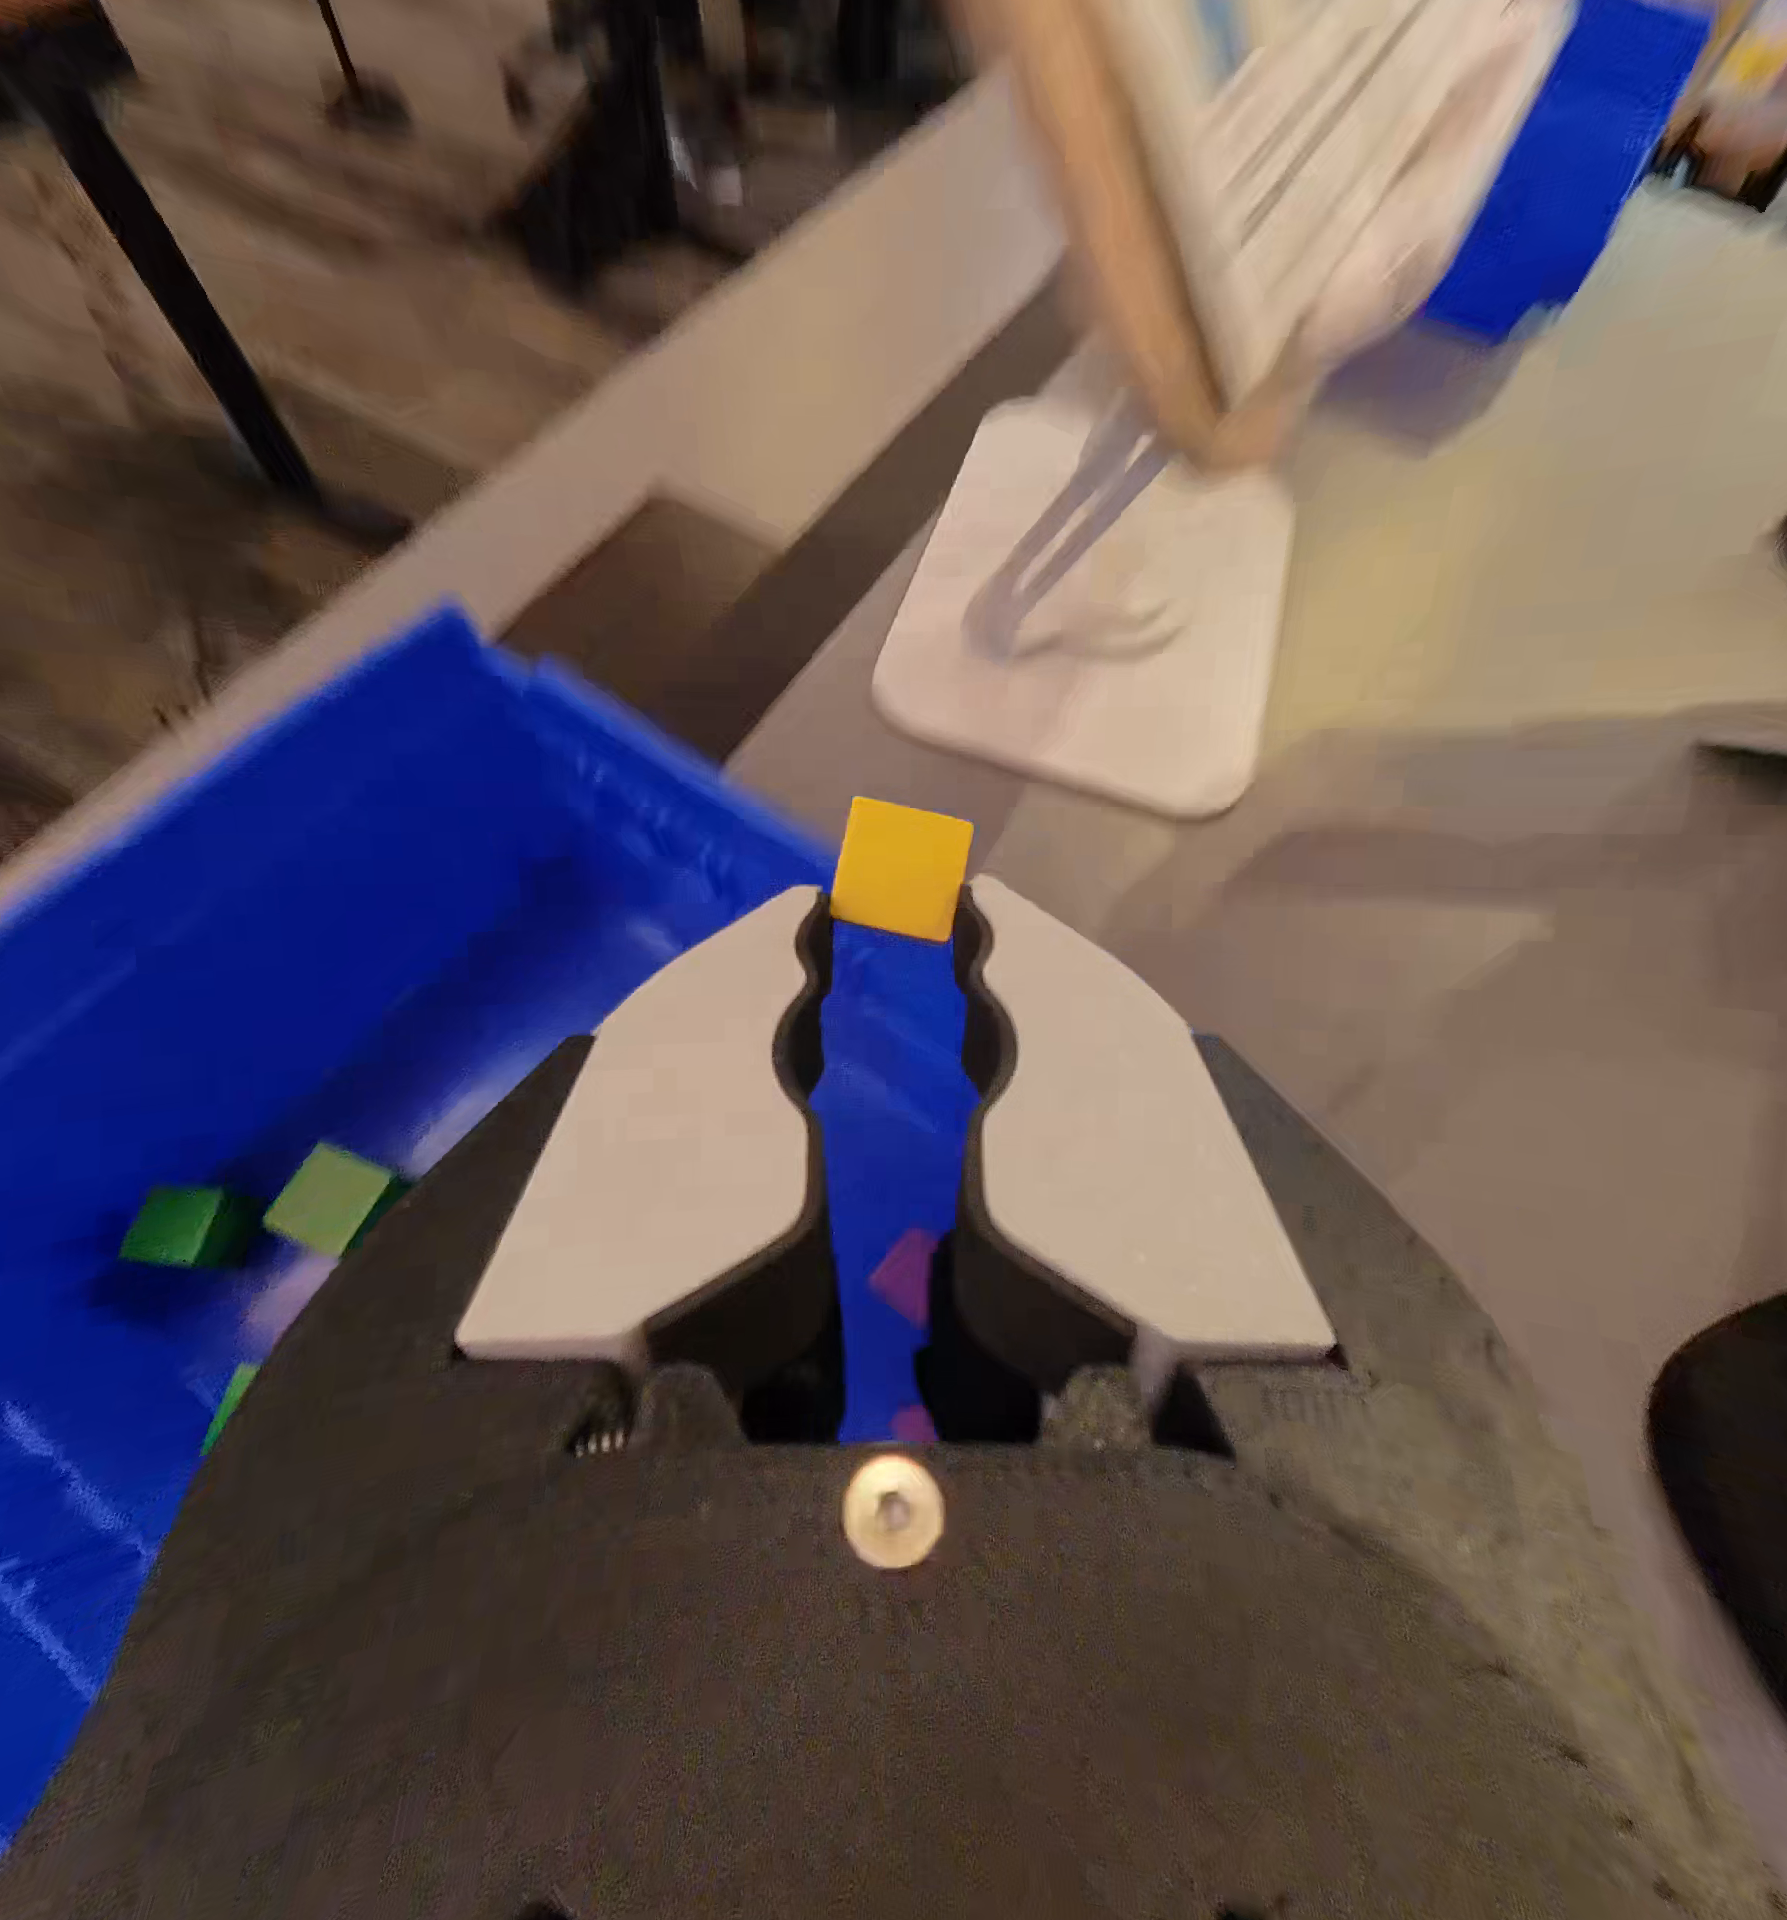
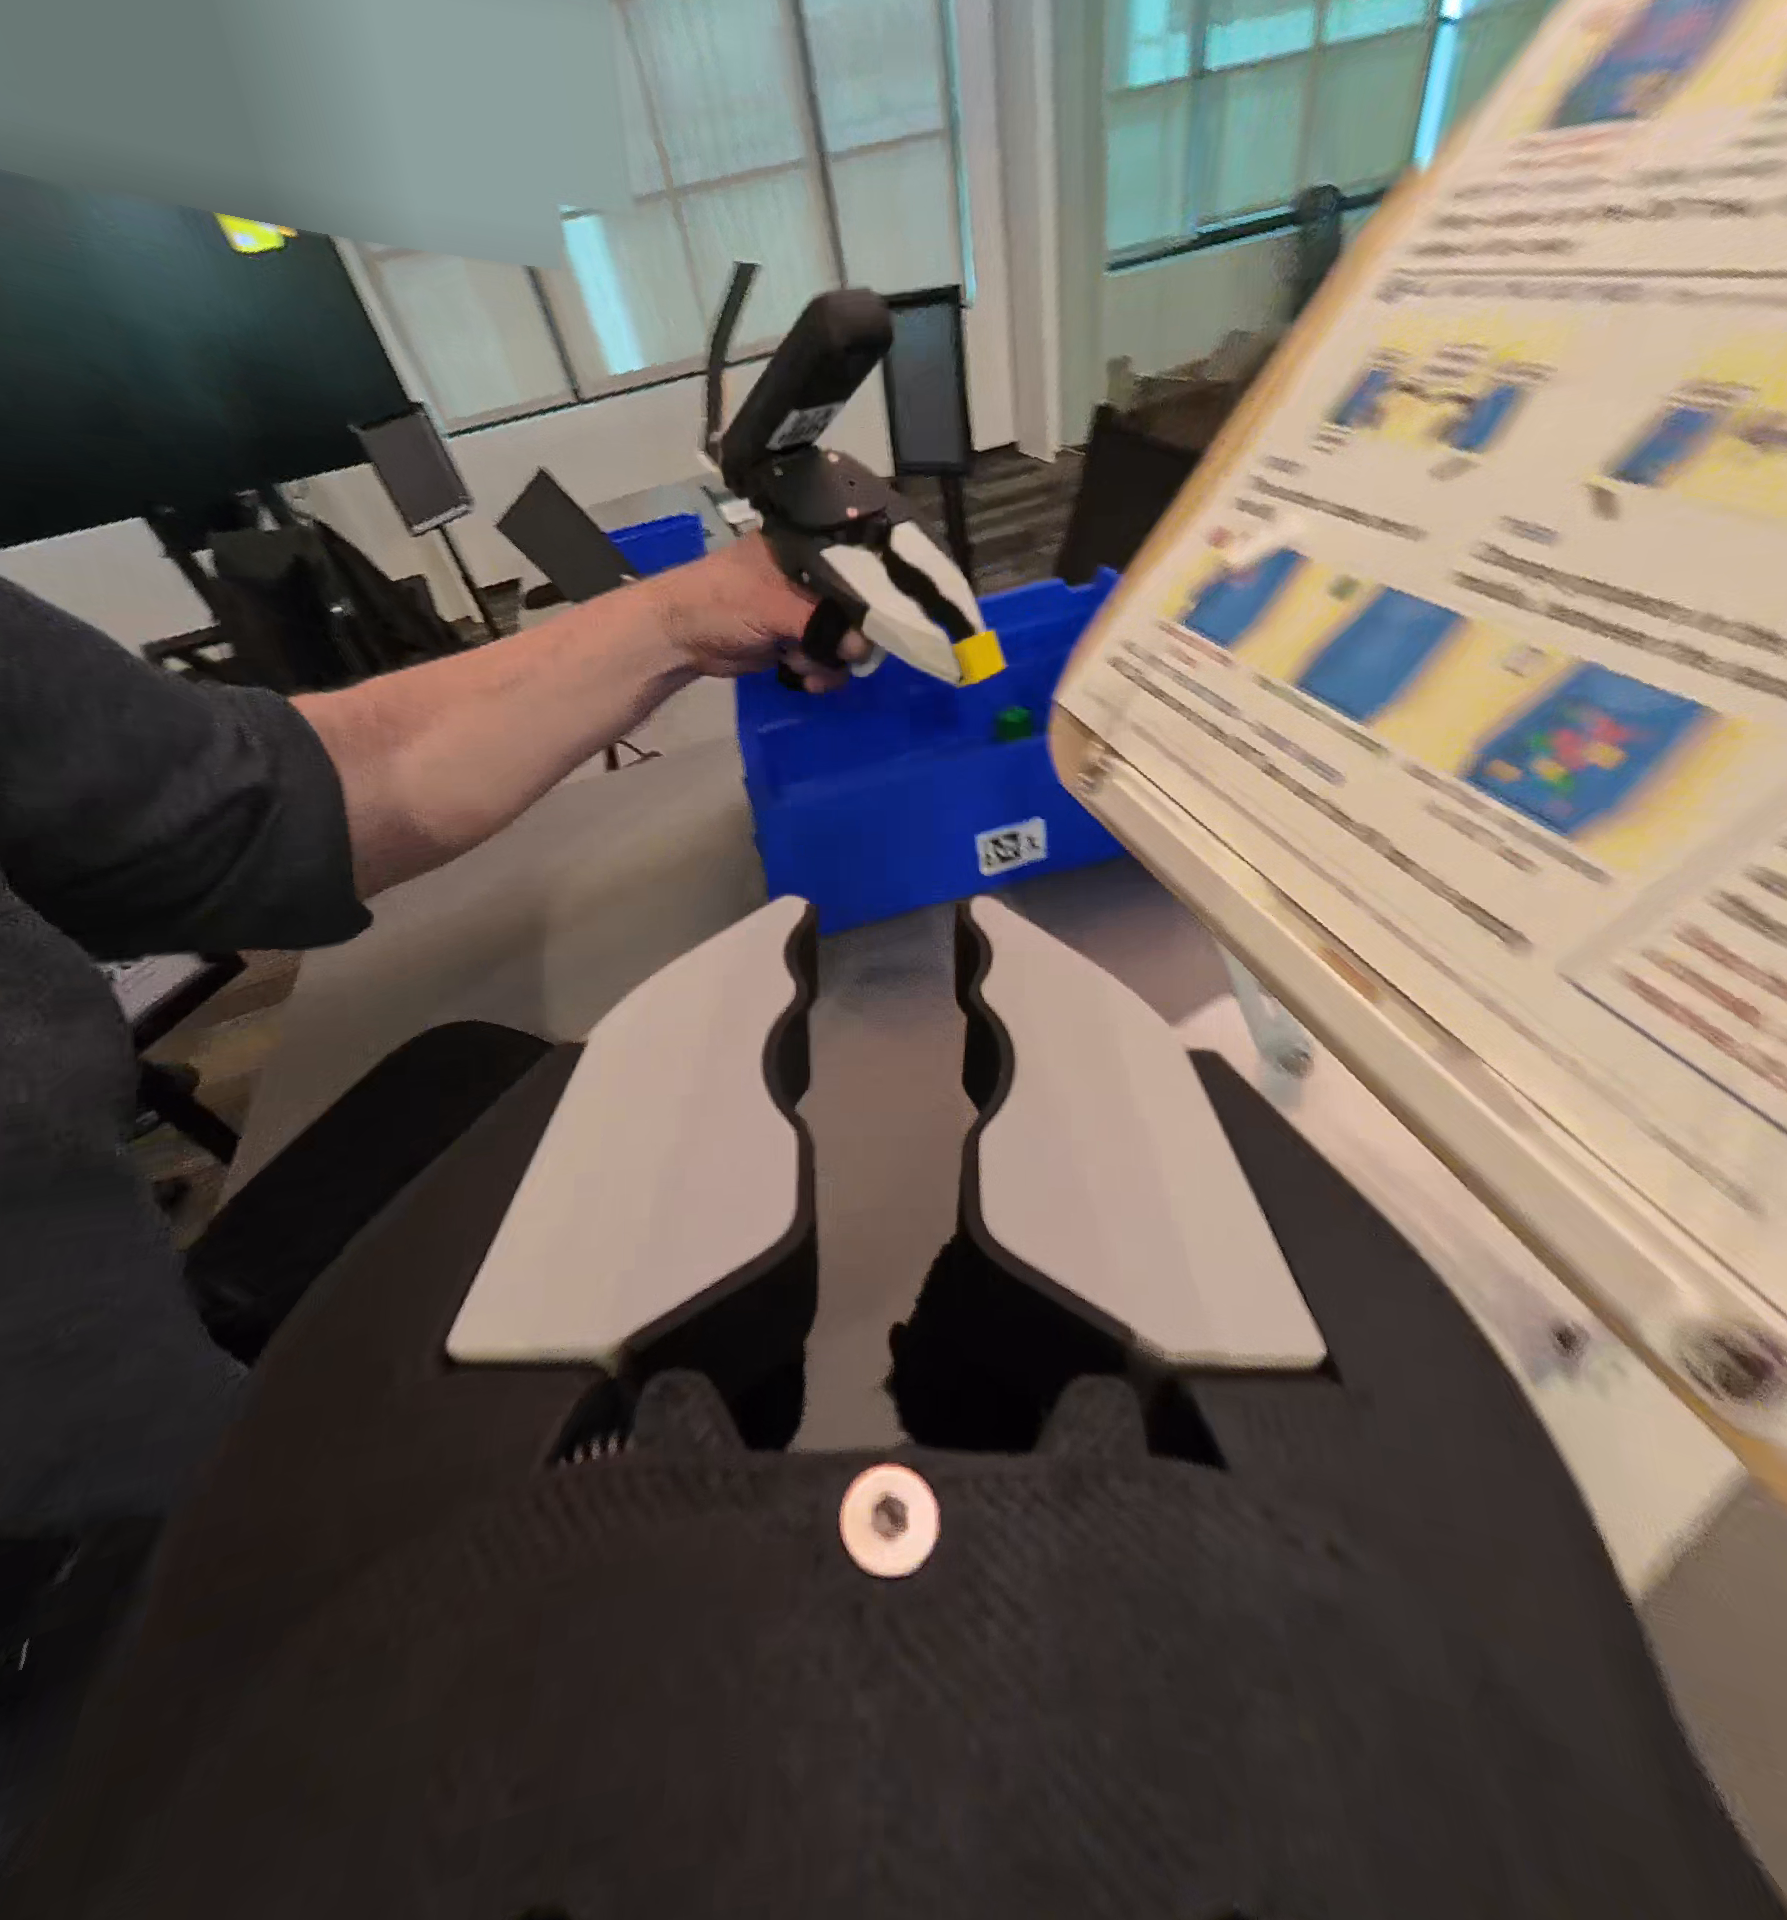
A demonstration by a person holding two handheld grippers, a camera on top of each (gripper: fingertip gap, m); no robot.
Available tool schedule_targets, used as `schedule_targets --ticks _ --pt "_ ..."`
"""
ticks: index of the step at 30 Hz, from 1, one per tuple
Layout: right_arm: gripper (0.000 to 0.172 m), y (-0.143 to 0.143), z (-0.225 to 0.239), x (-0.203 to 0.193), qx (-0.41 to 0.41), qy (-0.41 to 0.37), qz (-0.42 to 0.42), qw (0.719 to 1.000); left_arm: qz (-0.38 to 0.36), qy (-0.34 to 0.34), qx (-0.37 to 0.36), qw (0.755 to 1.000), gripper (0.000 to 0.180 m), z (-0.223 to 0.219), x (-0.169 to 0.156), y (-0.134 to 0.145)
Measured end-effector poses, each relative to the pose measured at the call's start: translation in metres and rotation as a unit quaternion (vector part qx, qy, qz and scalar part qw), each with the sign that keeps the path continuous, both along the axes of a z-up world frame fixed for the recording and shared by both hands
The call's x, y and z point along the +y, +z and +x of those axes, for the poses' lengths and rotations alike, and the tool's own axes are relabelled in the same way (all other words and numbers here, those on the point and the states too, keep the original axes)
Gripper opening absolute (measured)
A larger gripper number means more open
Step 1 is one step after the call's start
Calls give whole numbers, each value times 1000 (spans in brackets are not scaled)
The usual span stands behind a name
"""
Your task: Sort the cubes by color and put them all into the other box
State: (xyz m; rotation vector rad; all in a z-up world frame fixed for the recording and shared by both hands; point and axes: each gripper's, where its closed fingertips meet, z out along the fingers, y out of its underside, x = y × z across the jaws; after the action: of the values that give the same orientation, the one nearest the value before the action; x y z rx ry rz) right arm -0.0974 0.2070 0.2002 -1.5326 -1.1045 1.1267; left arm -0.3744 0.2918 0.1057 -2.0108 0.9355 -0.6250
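Note:
My left gripper is shut on a yellow cube, pinched at the fingertips above the far rim of a blue box. Green cubes and purple cubes lie inside that box. In the right wrist view the left gripper shows with the yellow cube held over the blue box, and a green cube sits inside. My right gripper is open and holds nothing, above the grey table in front of the box.
A slanted board with an instruction sheet on a white stand rises close on the right. A second blue box stands behind it. A person's arm reaches across from the left. The table's edge runs behind the box.

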Motion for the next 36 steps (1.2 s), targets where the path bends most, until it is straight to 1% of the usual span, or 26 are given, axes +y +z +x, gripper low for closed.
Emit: schedule_targets --ticks 2,5,8,9,12,15,17,19,21,24,26,32,36 --pt "30 6 -27 -13 14 27 14 999 43 -4 -35 998 23 26 -22 39" --pt "37 16 -59 -25 41 54 17 998 75 -22 -73 994 23 74 -54 78" --pt "39 26 -79 -28 67 51 27 996 92 -52 -126 986 22 125 -83 107" --pt "40 28 -82 -27 73 49 32 996 94 -61 -137 984 22 139 -91 113" --pt "40 35 -85 -33 99 59 27 993 93 -94 -203 970 22 177 -111 131" --pt "39 41 -79 -36 118 50 24 991 83 -110 -228 964 22 204 -121 133" --pt "38 44 -71 -38 132 51 19 990 76 -112 -260 956 22 213 -124 135" --pt "33 46 -63 -43 140 55 18 988 66 -121 -277 951 22 222 -127 134" --pt "30 51 -54 -48 164 64 5 984 59 -133 -275 950 22 232 -130 130" --pt "28 49 -45 -44 161 55 -6 985 52 -148 -285 946 22 244 -133 131" --pt "23 49 -40 -47 161 63 -4 985 45 -155 -288 944 22 250 -133 130" --pt "22 46 -26 -47 165 62 -10 984 26 -172 -306 936 22 264 -134 127" --pt "21 52 -12 -41 178 41 -6 983 21 -167 -313 935 21 270 -129 128"
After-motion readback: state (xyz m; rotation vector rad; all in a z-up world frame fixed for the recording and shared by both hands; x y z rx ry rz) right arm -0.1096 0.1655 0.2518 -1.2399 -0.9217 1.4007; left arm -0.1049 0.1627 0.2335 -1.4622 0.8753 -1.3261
